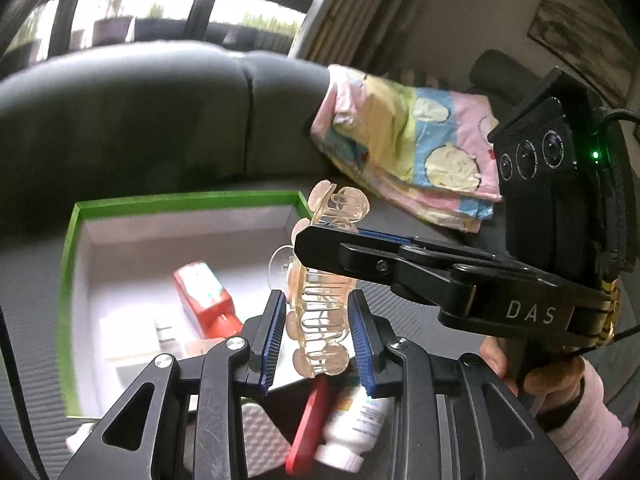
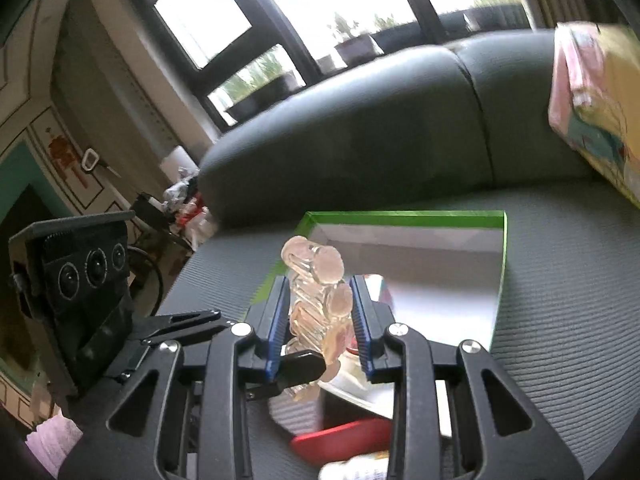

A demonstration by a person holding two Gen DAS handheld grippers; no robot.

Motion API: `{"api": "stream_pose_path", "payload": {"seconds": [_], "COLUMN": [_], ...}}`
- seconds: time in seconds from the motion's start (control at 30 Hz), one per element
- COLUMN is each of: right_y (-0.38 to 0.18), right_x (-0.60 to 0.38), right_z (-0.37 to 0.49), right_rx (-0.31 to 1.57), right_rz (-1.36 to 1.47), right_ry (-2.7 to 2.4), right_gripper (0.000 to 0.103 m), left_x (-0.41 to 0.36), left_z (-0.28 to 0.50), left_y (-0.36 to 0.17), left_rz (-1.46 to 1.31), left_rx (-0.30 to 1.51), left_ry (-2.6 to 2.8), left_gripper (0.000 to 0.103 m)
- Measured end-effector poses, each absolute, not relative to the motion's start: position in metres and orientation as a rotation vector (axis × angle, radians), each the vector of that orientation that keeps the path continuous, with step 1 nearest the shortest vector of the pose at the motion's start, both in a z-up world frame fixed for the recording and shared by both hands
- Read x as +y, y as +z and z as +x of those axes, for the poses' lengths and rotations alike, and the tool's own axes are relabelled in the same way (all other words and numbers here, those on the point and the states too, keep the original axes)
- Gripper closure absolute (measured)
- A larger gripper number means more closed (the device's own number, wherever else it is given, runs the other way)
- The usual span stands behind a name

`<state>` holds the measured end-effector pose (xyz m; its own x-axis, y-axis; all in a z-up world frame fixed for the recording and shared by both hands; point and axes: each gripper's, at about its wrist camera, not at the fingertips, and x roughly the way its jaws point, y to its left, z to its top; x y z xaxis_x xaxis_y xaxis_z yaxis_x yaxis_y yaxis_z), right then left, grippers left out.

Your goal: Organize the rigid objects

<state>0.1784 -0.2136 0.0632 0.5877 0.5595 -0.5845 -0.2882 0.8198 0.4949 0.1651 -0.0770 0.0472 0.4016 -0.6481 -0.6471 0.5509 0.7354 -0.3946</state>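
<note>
I have the clear hair claw clip clamped between both grippers, left gripper and right gripper each pinching it, raised over the sofa seat beside the green-rimmed box. Both point downward at a slant. Next, I judge, one must let go so the other can lower the clip into the box beyond.
</note>
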Motion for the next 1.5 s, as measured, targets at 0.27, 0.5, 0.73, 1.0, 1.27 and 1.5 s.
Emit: {"api": "stream_pose_path", "payload": {"seconds": [0.27, 0.5, 0.73, 1.0, 1.27, 1.5], "right_y": [0.019, 0.003, 0.016, 0.056, 0.085, 0.107], "right_x": [-0.228, -0.223, -0.224, -0.237, -0.246, -0.239], "right_z": [0.2, 0.209, 0.203, 0.157, 0.105, 0.064], "right_rx": [0.88, 0.93, 0.892, 0.77, 0.69, 0.637], "right_rz": [0.384, 0.353, 0.339, 0.302, 0.303, 0.236], "right_ry": [0.47, 0.428, 0.381, 0.368, 0.364, 0.354], "right_gripper": [0.074, 0.071, 0.044, 0.027, 0.005, 0.001], "left_x": [-0.092, -0.1, -0.101, -0.097, -0.091, -0.083], "left_z": [0.187, 0.191, 0.18, 0.14, 0.095, 0.064], "left_y": [0.006, -0.007, 0.005, 0.038, 0.07, 0.091], "left_rz": [-0.151, -0.093, -0.018, 0.084, 0.163, 0.17], "left_rx": [0.95, 0.966, 0.913, 0.769, 0.647, 0.591], "left_ry": [-0.741, -0.669, -0.566, -0.489, -0.38, -0.317], "left_gripper": [0.071, 0.071, 0.059, 0.012, 0.011, 0.003]}}
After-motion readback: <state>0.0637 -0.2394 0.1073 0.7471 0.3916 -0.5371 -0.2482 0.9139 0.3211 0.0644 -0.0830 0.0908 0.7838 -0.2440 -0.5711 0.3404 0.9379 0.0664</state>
